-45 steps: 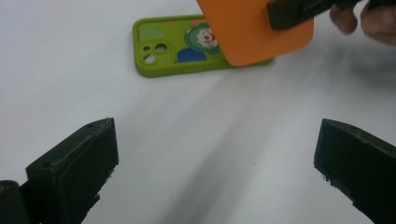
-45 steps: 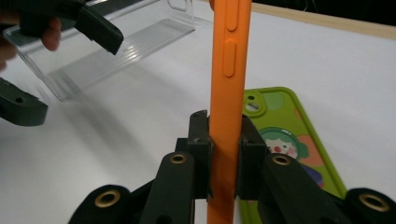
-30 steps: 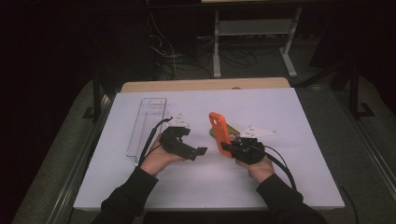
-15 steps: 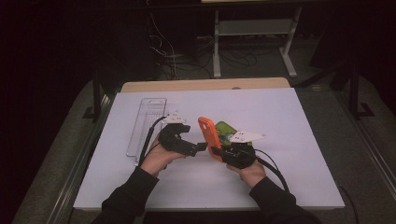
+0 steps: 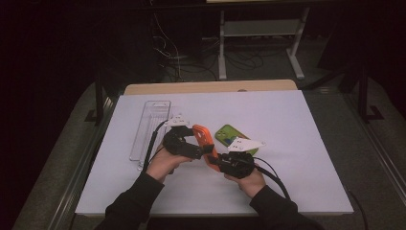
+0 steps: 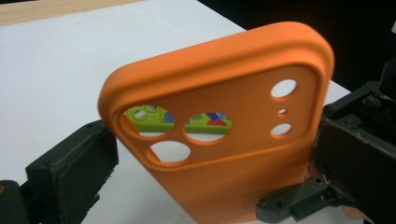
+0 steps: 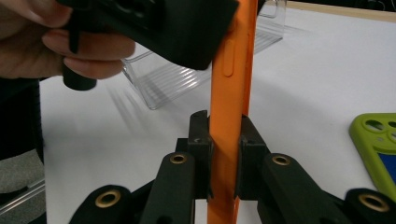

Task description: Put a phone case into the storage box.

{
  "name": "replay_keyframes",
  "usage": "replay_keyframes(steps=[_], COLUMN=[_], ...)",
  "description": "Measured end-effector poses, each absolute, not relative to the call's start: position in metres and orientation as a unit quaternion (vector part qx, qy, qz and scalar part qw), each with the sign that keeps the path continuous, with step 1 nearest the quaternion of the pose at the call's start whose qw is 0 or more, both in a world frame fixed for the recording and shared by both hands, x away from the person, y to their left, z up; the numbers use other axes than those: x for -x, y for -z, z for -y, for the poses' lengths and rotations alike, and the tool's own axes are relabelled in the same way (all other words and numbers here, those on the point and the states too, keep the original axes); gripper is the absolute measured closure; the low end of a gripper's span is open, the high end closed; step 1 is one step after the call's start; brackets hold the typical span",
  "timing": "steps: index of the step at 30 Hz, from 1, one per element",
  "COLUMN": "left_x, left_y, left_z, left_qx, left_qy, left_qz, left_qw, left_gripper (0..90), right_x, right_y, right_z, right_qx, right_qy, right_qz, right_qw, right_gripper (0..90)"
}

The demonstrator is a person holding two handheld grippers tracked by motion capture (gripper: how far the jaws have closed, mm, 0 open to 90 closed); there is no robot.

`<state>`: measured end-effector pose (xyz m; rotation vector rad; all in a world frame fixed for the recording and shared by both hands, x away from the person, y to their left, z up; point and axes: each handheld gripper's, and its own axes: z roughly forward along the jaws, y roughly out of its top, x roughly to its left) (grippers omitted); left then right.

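An orange phone case (image 5: 203, 141) stands on edge above the white table, camera holes uppermost. My right gripper (image 5: 214, 160) is shut on its lower part; the right gripper view has both jaws pressed on the thin orange case (image 7: 231, 93). My left gripper (image 5: 200, 148) comes in from the left, open wide. In the left gripper view the orange case (image 6: 224, 140) stands between its jaws, one by each long edge. A green phone case (image 5: 234, 136) lies flat on the table behind, and shows through the holes as the green case (image 6: 154, 116).
A clear plastic tray (image 5: 151, 124) lies along the left side of the white table (image 5: 297, 124). A wooden edge runs along the table's far side. Both hands meet near the middle front.
My right gripper has carried the orange case to the left, up to the left gripper. The left gripper's jaws now stand on both sides of it. The green case has come into sight.
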<state>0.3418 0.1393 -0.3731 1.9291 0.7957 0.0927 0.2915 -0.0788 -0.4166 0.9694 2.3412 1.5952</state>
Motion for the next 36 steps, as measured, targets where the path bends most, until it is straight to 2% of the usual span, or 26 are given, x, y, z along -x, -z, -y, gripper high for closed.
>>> replay_keyframes(steps=[8,14,36], left_x=[-0.3408,-0.3416,-0.3439], left_y=[0.3759,0.3768,0.3802], left_z=[-0.1353,-0.1362,-0.1359], left_qx=[-0.793,-0.795,-0.786], left_qy=[-0.032,-0.039,-0.02], left_qz=[-0.332,-0.325,-0.339], left_qw=[0.51,0.51,0.516], left_gripper=[0.0,5.5,13.5], right_x=[-0.2895,-0.2897,-0.2896], right_y=[0.4168,0.4181,0.4229], right_z=[0.0757,0.0747,0.0715], right_qx=[-0.313,-0.311,-0.308], right_qy=[-0.537,-0.535,-0.511], right_qz=[-0.78,-0.783,-0.798], right_qw=[0.068,0.068,0.081], right_gripper=[78.5,78.6,78.2])
